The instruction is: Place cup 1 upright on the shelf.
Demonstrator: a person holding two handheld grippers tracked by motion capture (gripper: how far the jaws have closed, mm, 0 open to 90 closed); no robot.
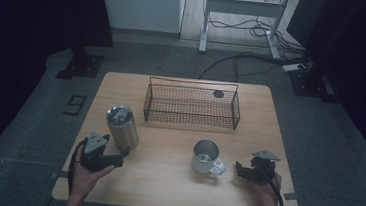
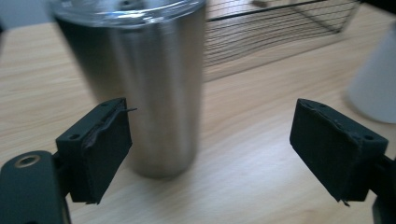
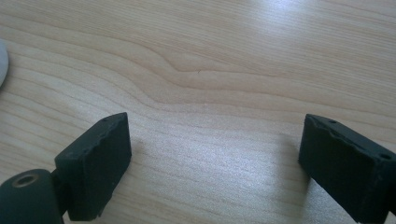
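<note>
A steel tumbler [image 1: 122, 128] with a clear lid stands upright at the table's left; in the left gripper view the tumbler [image 2: 149, 84] rises just beyond the left jaw, untouched. My left gripper [image 1: 121, 155] [image 2: 210, 149] lies low at its base, jaws apart with bare wood between them. A white mug [image 1: 206, 158] with a metal inside stands at centre right, handle toward my right gripper [image 1: 238, 168]. That gripper [image 3: 215, 163] is open over bare table, a little right of the mug. The mug's side [image 2: 373, 88] shows blurred at the right.
A black wire basket [image 1: 191, 103] [image 2: 280, 32] sits at the back middle of the wooden table [image 1: 164, 181], with a small dark disc inside near its right end. Cables, a white desk frame [image 1: 205, 29] and black stands lie on the floor beyond.
</note>
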